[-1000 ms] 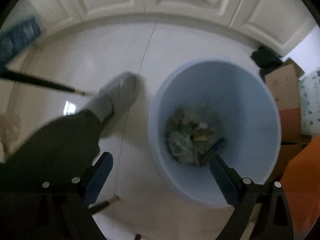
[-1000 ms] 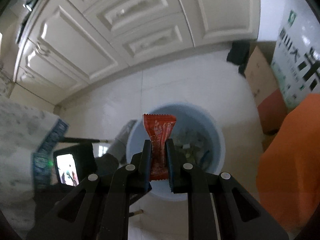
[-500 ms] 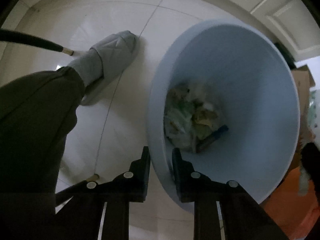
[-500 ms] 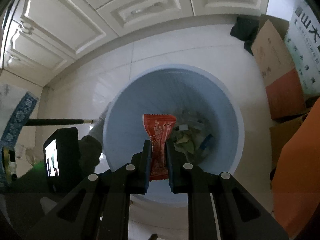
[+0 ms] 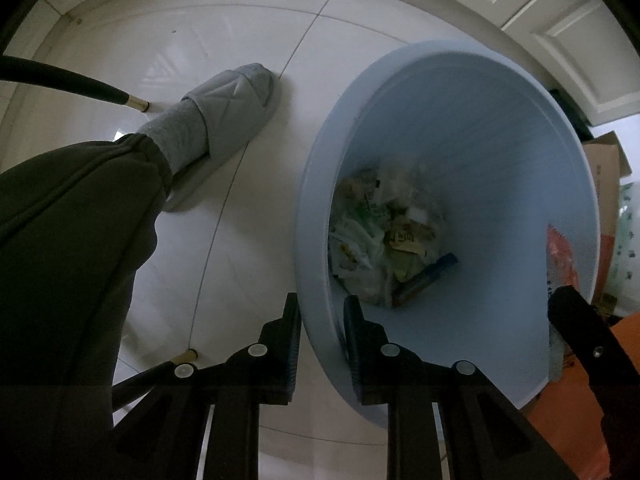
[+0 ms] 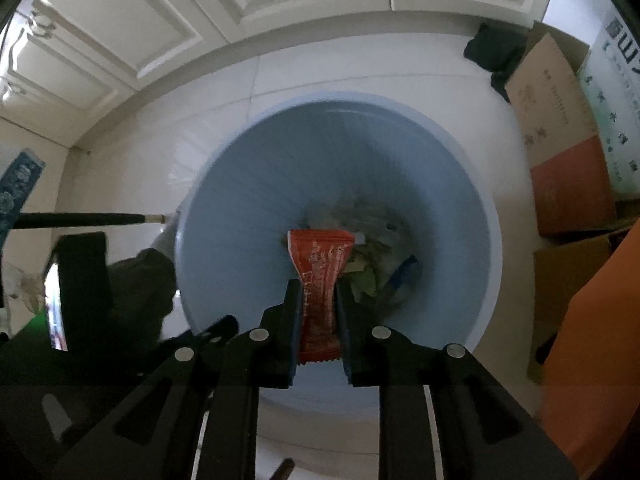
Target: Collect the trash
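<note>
A light blue trash bin (image 5: pixel 500 140) stands on the white tile floor, with crumpled wrappers (image 5: pixel 384 236) at its bottom. My left gripper (image 5: pixel 322 320) is shut on the bin's near rim, one finger outside and one inside. My right gripper (image 6: pixel 318 300) is shut on a red snack wrapper (image 6: pixel 322 264) and holds it over the bin's (image 6: pixel 248 216) opening. The red wrapper (image 5: pixel 562 256) and a right finger also show at the right edge of the left wrist view.
A foot in a grey slipper (image 5: pixel 228 120) and a dark trouser leg (image 5: pixel 68 240) stand left of the bin. A black table leg (image 5: pixel 68 80) is at far left. Cardboard boxes (image 6: pixel 560 140) stand right of the bin. White cabinets (image 6: pixel 160 20) line the back.
My left gripper closed on the bin's rim, from open beside it. My right gripper moved down and closer over the bin with the red wrapper still held.
</note>
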